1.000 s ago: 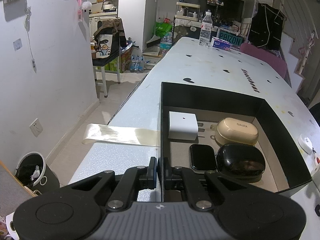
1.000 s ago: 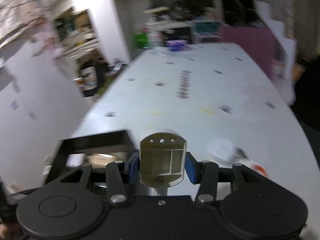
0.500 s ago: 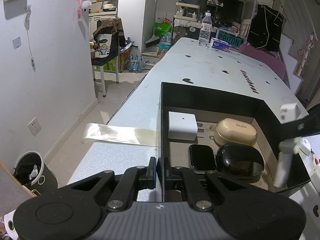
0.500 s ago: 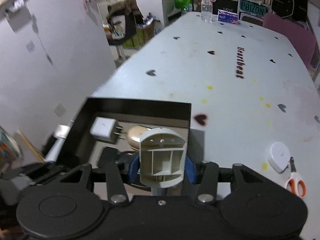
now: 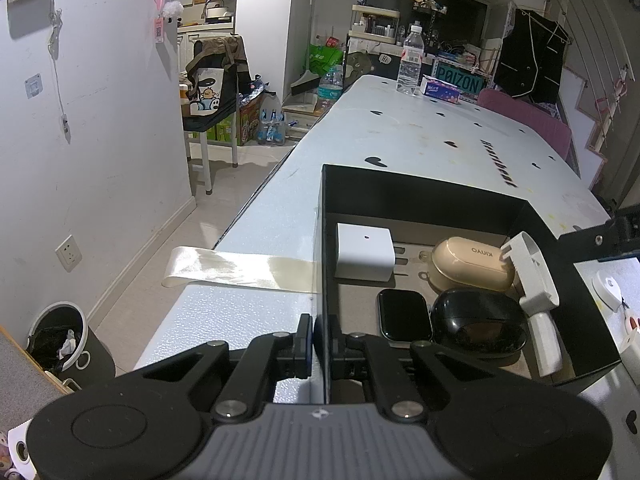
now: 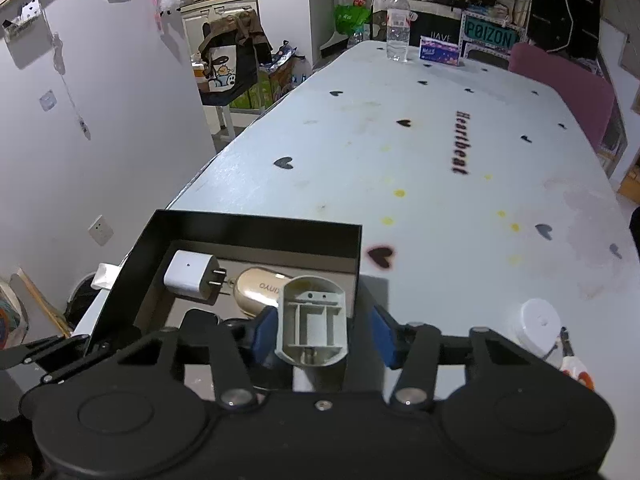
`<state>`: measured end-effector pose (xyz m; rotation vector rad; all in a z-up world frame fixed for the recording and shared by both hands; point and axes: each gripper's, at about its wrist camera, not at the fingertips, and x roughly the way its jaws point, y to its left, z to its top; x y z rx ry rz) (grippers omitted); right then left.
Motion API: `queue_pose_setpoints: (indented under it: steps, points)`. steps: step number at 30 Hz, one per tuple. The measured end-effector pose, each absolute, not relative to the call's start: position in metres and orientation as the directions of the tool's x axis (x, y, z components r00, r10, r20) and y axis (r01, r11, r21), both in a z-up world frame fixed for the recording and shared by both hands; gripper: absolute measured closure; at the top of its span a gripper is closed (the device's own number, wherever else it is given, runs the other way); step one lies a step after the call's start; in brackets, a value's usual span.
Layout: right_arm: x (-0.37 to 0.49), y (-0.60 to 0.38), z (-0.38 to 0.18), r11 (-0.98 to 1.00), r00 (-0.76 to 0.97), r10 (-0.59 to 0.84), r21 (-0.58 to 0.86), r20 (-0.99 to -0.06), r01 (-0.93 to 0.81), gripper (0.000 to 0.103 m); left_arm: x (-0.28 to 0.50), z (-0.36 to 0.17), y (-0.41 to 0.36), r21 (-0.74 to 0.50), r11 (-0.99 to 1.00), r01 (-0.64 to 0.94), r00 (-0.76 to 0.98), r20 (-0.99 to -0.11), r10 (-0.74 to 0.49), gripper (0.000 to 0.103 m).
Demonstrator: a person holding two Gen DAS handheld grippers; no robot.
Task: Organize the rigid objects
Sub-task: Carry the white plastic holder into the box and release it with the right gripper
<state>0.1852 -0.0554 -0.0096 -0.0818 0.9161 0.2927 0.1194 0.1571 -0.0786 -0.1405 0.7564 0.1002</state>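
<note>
A black open box [image 5: 420, 196] [image 6: 256, 228] sits at the table's near left corner. It holds a white charger [image 5: 364, 251] [image 6: 188, 276], a beige earbud case [image 5: 472, 264] [image 6: 256, 290], a black smartwatch [image 5: 404, 314] and a black oval case [image 5: 478, 322]. My left gripper [image 5: 320, 344] is shut on the box's near-left wall. My right gripper [image 6: 324, 330] is open around a white plastic handle-shaped part [image 6: 314, 320], which stands inside the box against its right wall [image 5: 538, 292]; the blue pads stand apart from the part.
A white round tape measure [image 6: 538, 320] and orange-handled scissors [image 6: 572, 364] lie right of the box. A water bottle [image 6: 397, 26] and a tissue pack [image 6: 440, 52] stand at the far end. A strip of tape [image 5: 240, 268] hangs off the left table edge.
My right gripper carried the white part over the box, lowered it inside by the right wall and opened its jaws. The left gripper has not moved.
</note>
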Motion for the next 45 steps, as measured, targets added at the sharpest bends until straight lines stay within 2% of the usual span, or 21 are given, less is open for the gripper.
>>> queue_pose_setpoints:
  steps: [3,9,12,17,20,21,26,29,36,39,42,45]
  points:
    - [0.188,-0.051,-0.016,0.954,0.553,0.223,0.062,-0.803,-0.294,0.055,0.119,-0.079,0.157,-0.091,0.986,-0.141,0.723,-0.689,0.04,0.096]
    - [0.188,-0.034,-0.023,0.948,0.586,0.164,-0.037,-0.794,-0.316,0.051,0.119,-0.079,0.157,-0.091,0.986,-0.141,0.723,-0.689,0.04,0.096]
    - [0.181,-0.032,-0.02,0.938,0.589,0.181,-0.042,-0.787,-0.345,0.06,0.119,-0.079,0.157,-0.091,0.986,-0.141,0.723,-0.689,0.039,0.096]
    - [0.18,-0.023,-0.025,0.921,0.55,0.221,-0.012,-0.805,-0.388,0.062,0.12,-0.079,0.157,-0.09,0.986,-0.141,0.723,-0.69,0.04,0.096]
    - [0.193,-0.019,-0.04,0.929,0.508,0.208,0.007,-0.836,-0.369,0.067,0.12,-0.079,0.157,-0.091,0.986,-0.141,0.723,-0.69,0.04,0.096]
    - [0.195,-0.018,-0.045,0.936,0.514,0.193,-0.001,-0.836,-0.352,0.065,0.119,-0.079,0.157,-0.091,0.986,-0.141,0.723,-0.69,0.04,0.096]
    - [0.212,-0.022,-0.053,0.954,0.528,0.188,0.027,-0.828,-0.299,0.075,0.119,-0.079,0.157,-0.091,0.986,-0.141,0.723,-0.689,0.04,0.096]
    - [0.215,-0.021,-0.052,0.957,0.522,0.188,0.035,-0.832,-0.289,0.076,0.12,-0.078,0.157,-0.091,0.986,-0.14,0.724,-0.689,0.04,0.096]
    - [0.203,-0.034,-0.035,0.954,0.537,0.22,0.064,-0.814,-0.293,0.072,0.12,-0.078,0.157,-0.09,0.986,-0.141,0.723,-0.689,0.04,0.096]
    - [0.193,-0.041,-0.021,0.951,0.563,0.24,0.073,-0.791,-0.302,0.067,0.12,-0.078,0.157,-0.09,0.986,-0.141,0.723,-0.69,0.04,0.096]
    - [0.183,-0.05,-0.01,0.948,0.585,0.261,0.09,-0.768,-0.305,0.058,0.12,-0.078,0.157,-0.09,0.986,-0.141,0.723,-0.689,0.04,0.096]
    - [0.172,-0.06,-0.002,0.95,0.612,0.267,0.097,-0.744,-0.297,0.041,0.12,-0.078,0.157,-0.09,0.986,-0.14,0.724,-0.689,0.04,0.096]
